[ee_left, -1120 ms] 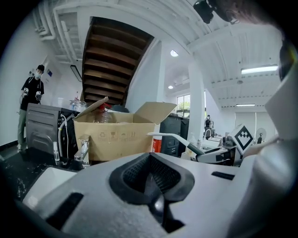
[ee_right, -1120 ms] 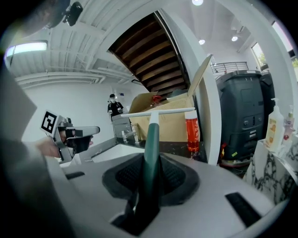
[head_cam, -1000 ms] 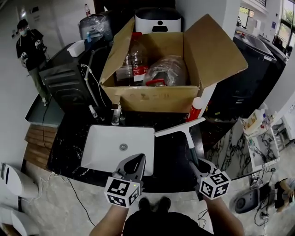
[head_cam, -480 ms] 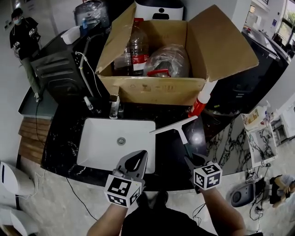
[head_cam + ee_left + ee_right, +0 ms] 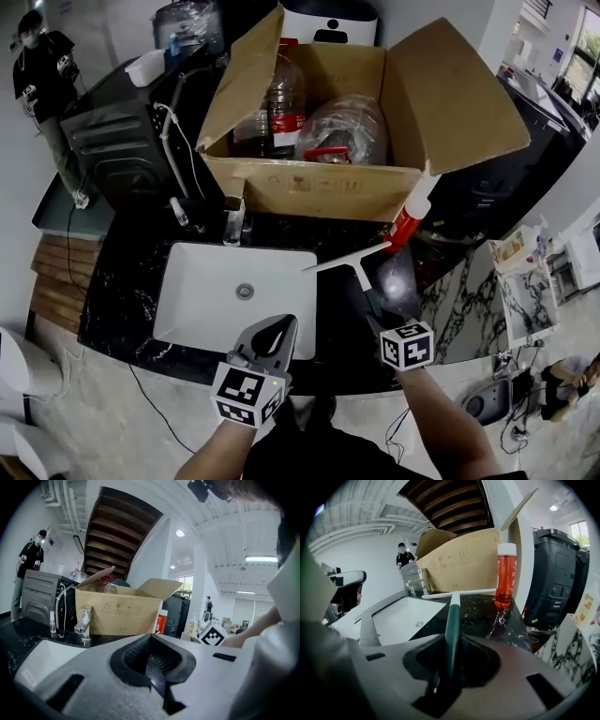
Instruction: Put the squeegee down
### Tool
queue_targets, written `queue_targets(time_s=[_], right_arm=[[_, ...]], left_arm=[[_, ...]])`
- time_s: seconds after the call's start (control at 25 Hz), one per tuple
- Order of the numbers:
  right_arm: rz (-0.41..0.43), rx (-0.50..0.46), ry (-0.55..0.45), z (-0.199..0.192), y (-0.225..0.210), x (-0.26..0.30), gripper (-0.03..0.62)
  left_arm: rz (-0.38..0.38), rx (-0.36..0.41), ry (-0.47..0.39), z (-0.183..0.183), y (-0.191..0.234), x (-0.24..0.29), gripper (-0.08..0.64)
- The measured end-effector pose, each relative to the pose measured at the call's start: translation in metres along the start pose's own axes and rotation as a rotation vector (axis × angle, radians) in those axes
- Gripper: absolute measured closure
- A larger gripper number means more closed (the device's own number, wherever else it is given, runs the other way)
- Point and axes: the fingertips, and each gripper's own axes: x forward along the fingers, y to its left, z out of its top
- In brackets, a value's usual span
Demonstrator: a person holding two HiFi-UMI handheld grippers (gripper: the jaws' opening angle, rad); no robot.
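Your right gripper point(image 5: 374, 316) pinches the squeegee point(image 5: 360, 273) by its dark green handle, jaws pressed on either side of it, as the right gripper view shows plainly. The squeegee's long axis runs straight away from that gripper toward the far side. Its white blade lies crosswise at the far end, over the black counter point(image 5: 401, 281) between the sink point(image 5: 211, 298) on the left and the red bottle point(image 5: 405, 226) on the right. Whether the blade touches the counter yet, I can't tell.

Your left gripper point(image 5: 274, 332) hangs over the sink's near edge, jaws pressed together on nothing, farther from the squeegee than the right.

Compared with a second ago, your right gripper has dropped and tipped downward, bringing the blade lower and nearer the counter. The left has barely shifted.
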Motion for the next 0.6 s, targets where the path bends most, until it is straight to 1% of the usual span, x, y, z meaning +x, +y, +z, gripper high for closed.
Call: queue_targets(time_s=[0.24,0.6], right_arm=[[0.009,0.003,0.048,-0.006,0.001,0.016,0.495],[-0.017,0.029,0.088,-0.018,-0.009,0.020,0.495]], left_arm=[[0.009,0.000,0.001,0.002,0.007,-0.004,0.555],[0.022,-0.024,0.015,-0.006,0.013,-0.012,0.555]])
